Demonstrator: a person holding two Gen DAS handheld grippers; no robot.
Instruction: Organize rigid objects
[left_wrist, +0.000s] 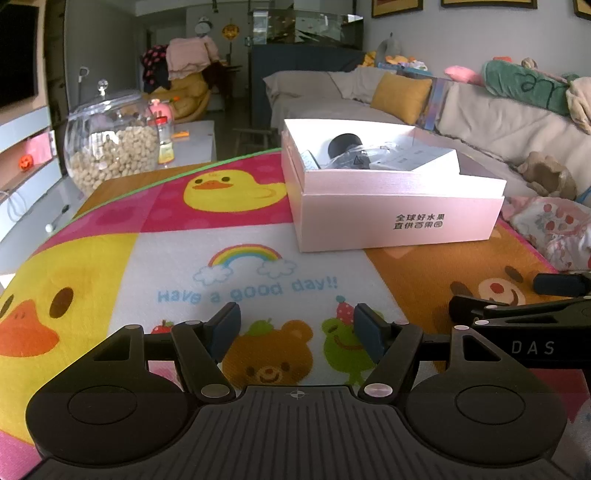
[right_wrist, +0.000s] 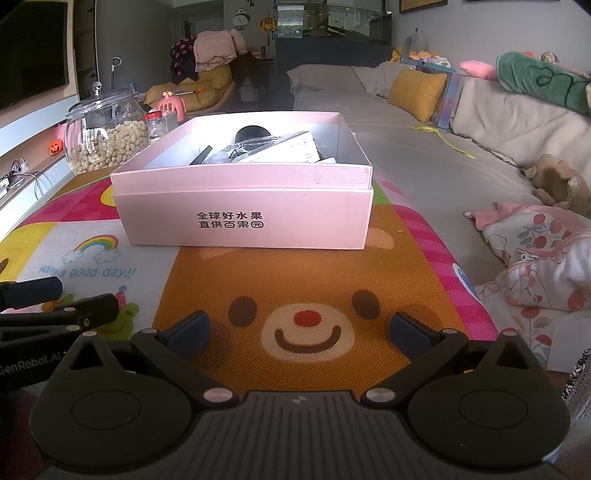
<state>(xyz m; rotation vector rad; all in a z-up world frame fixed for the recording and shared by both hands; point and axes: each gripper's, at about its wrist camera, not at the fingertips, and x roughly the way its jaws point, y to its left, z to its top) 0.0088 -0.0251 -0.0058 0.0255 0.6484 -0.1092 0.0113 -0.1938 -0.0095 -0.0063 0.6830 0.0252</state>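
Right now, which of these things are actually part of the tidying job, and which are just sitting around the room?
Part of the job:
- pink box, open on the cartoon mat
- dark items and white papers inside it
- left gripper and right gripper, both open and empty

Just lying about:
- glass jar of nuts
- yellow cushion on the sofa
- floral cloth
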